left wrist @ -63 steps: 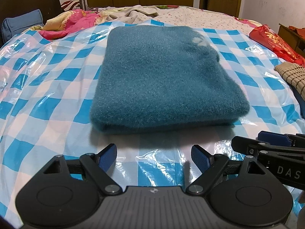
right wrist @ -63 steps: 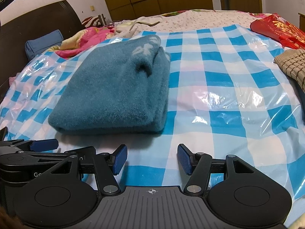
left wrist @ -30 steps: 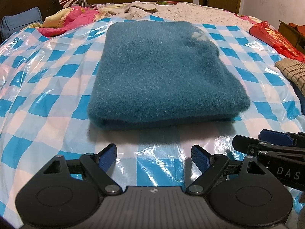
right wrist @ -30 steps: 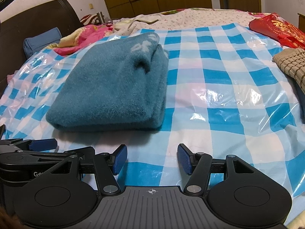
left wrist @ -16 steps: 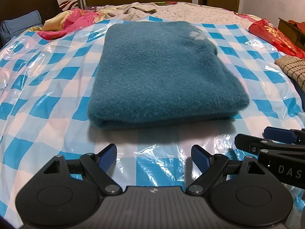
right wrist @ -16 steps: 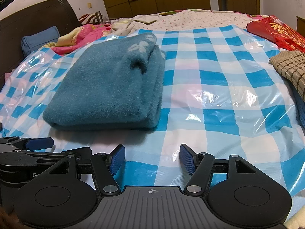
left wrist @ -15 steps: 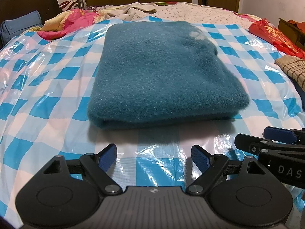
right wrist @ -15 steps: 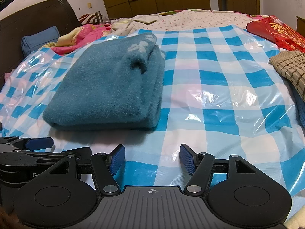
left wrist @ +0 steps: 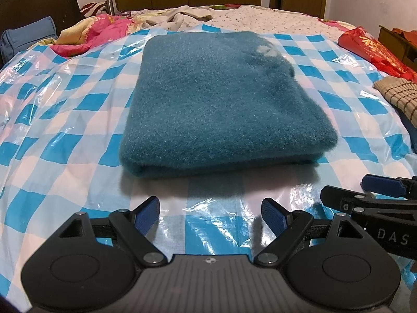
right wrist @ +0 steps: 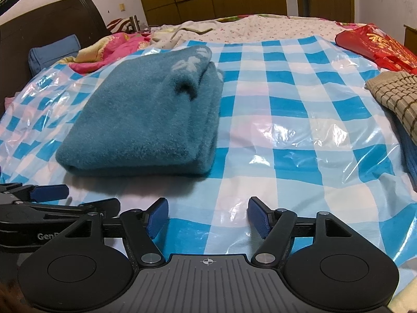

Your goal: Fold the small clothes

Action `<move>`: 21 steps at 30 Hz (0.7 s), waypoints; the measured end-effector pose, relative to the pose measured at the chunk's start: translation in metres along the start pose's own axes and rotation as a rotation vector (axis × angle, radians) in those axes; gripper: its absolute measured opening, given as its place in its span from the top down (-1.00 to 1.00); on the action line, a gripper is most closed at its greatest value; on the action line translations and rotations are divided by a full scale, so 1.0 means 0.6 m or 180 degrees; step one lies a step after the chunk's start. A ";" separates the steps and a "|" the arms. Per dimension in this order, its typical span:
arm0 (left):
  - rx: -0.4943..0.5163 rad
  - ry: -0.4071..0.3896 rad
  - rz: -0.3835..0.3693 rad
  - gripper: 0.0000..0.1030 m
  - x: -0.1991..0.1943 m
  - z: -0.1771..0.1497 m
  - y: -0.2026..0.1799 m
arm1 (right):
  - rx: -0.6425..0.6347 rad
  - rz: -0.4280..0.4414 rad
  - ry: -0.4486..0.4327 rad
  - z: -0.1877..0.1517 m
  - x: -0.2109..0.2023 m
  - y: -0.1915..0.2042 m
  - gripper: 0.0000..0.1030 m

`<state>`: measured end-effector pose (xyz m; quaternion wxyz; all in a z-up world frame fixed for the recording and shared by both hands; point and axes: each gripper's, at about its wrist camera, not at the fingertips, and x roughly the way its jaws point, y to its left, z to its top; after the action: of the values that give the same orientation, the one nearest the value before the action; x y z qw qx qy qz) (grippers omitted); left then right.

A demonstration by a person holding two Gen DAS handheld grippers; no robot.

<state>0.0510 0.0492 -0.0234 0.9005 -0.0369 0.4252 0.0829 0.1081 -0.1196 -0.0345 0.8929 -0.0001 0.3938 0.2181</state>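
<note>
My right gripper (right wrist: pixel 207 219) has its jaws opening wide, with nothing between them but the plastic sheet. My left gripper (left wrist: pixel 210 215) stands wide open too, its blue pads (left wrist: pixel 146 215) apart over bare checks, holding nothing. The two tools sit side by side, close to each other, both angled down at the near edge of the bed.

Just beyond the fingertips lies the teal sweater (left wrist: pixel 221 104), already folded into a thick, tidy rectangle on the blue-and-white checked sheet (left wrist: pixel 65 140). Its rounded fold faces me, the stacked layers show along its right side in the right view, and a pale flower pattern (right wrist: pixel 191 61) sits near the far corner. Neither gripper touches it.

I judge this piece done, or nearly so. If I tidy it, I would press lightly on top and not pinch an edge, since the fleece is bulky and a tug on one layer could slide the stack open. The plastic is slick and wrinkled, so any push should go straight down, not sideways.

To the right a tan checked garment (right wrist: pixel 393 96) lies at the sheet's edge, likely next. A red bag (right wrist: pixel 375 47) and pink bedding (left wrist: pixel 93 34) lie farther back.
</note>
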 end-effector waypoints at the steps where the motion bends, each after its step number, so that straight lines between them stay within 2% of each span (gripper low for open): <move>1: 0.0000 0.0001 -0.0002 -0.84 0.000 0.000 0.000 | -0.0003 -0.0002 0.0001 0.000 0.000 0.000 -0.33; 10: -0.0022 -0.0001 -0.0027 -0.84 -0.002 0.000 0.001 | -0.0050 -0.0112 -0.0017 -0.003 0.004 -0.001 -0.33; 21: -0.0004 0.0060 -0.0016 -0.84 0.006 0.001 -0.001 | -0.0058 -0.0115 -0.0011 -0.004 0.011 -0.002 -0.35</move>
<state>0.0538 0.0489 -0.0262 0.8967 -0.0393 0.4336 0.0805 0.1105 -0.1183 -0.0410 0.8974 -0.0150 0.3902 0.2056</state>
